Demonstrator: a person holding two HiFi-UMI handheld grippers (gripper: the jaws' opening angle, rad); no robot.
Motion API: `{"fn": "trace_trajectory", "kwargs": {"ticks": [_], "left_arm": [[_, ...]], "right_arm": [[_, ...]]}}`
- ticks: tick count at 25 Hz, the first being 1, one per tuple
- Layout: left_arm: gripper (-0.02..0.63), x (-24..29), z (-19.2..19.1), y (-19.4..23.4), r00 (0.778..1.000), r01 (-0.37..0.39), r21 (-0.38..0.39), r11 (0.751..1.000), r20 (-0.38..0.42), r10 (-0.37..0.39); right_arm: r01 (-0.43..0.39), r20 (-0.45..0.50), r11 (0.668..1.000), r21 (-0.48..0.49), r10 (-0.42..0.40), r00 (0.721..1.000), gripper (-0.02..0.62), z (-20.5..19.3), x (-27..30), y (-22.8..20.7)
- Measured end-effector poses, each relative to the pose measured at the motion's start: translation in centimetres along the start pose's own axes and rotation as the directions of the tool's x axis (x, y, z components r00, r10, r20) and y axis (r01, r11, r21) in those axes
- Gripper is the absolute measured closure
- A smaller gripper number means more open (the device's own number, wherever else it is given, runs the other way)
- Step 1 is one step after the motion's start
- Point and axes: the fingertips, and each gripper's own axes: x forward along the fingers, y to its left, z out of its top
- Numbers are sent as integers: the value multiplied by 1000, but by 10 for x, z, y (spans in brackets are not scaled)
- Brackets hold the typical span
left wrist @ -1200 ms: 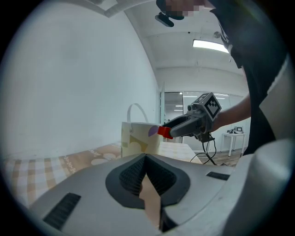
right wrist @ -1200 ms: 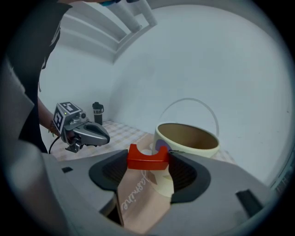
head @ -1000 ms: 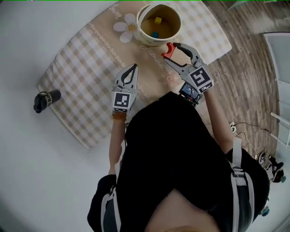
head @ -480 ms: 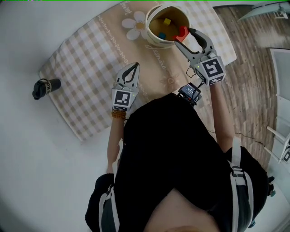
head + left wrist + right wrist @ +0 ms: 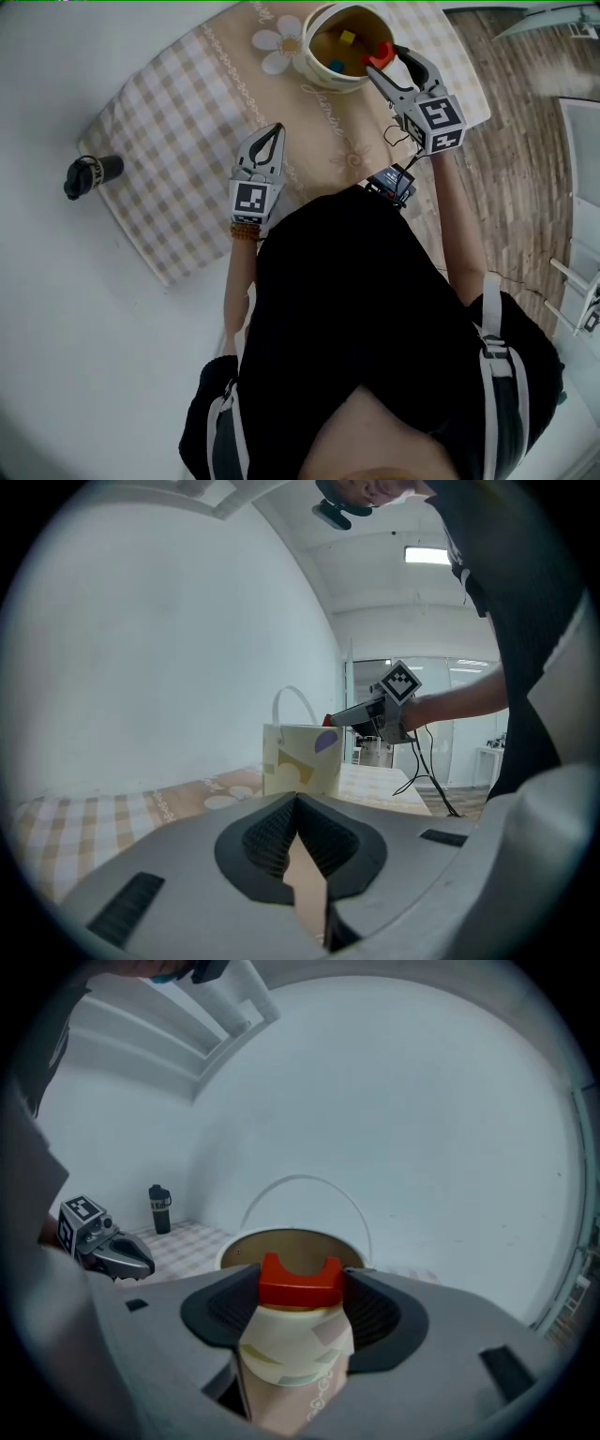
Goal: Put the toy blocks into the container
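Fingers [image 5: 267, 841] of the left gripper [image 5: 298, 803] meet, container [image 5: 302, 759] beyond.

A white wall [image 5: 169, 649], a lit ceiling light [image 5: 427, 555] — wood-plank floor [image 5: 511, 66] alongside.

No text can be read. Cursive script is printed on the cloth [image 5: 187, 122] just beside the container [image 5: 314, 73], too small to be made out. Square coded markers are carried on the left gripper [image 5: 274, 131] and right gripper [image 5: 382, 56].

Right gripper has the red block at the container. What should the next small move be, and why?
Probably nudge the right gripper a bit further over the container, then open it: the red block is clamped right at the rim, not yet over the middle.
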Motion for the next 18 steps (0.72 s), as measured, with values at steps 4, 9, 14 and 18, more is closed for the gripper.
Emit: {"fn": "trace_trajectory", "kwargs": {"ticks": [4, 9, 14, 18], "left_arm": [[609, 0, 1, 2, 1000, -1, -7, 1000, 9, 1], [609, 2, -1, 0, 1000, 7, -1, 1000, 8, -7], [609, 3, 0, -4, 1000, 13, 5, 1000, 9, -13], [609, 7, 6, -7, 1000, 4, 13, 1000, 23, -4]], "right_arm": [[4, 2, 1000, 10, -4, 1000, 307, 0, 0, -1], [11, 9, 999, 33, -11, 1000, 312, -2, -1, -4], [24, 30, 998, 59, -26, 999, 339, -5, -9, -10], [8, 85, 997, 74, -15, 996, 364, 0, -21, -9]]}}
